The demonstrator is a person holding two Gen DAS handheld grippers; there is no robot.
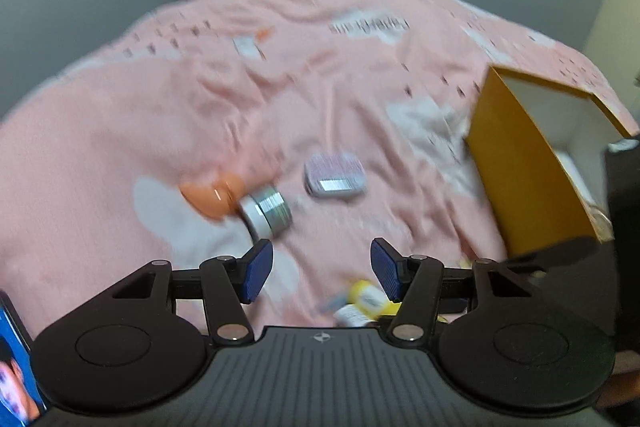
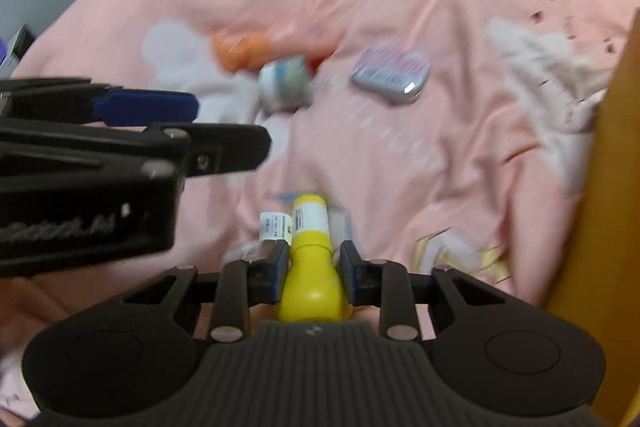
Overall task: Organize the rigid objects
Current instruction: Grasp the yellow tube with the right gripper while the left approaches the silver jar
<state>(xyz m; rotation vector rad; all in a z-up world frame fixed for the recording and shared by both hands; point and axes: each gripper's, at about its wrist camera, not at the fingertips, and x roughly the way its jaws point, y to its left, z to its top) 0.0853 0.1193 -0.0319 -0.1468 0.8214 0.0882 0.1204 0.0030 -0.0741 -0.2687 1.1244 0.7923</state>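
Observation:
On a pink bedsheet lie an orange object [image 1: 214,194], a silver round jar [image 1: 266,213] on its side, and a flat silver-pink tin [image 1: 334,176]. My left gripper [image 1: 322,273] is open and empty above the sheet, just short of the jar. My right gripper [image 2: 314,269] is shut on a yellow bottle [image 2: 311,263] with a white label, held above the sheet. The bottle also shows in the left wrist view [image 1: 366,297] under my right finger. The jar [image 2: 285,85], tin [image 2: 392,73] and orange object [image 2: 240,50] lie ahead in the right wrist view.
An open yellow-orange cardboard box [image 1: 520,167] with a white inside stands at the right on the bed; its wall [image 2: 608,187] fills the right edge of the right wrist view. The left gripper's body [image 2: 100,163] crosses the left of that view. Grey walls surround the bed.

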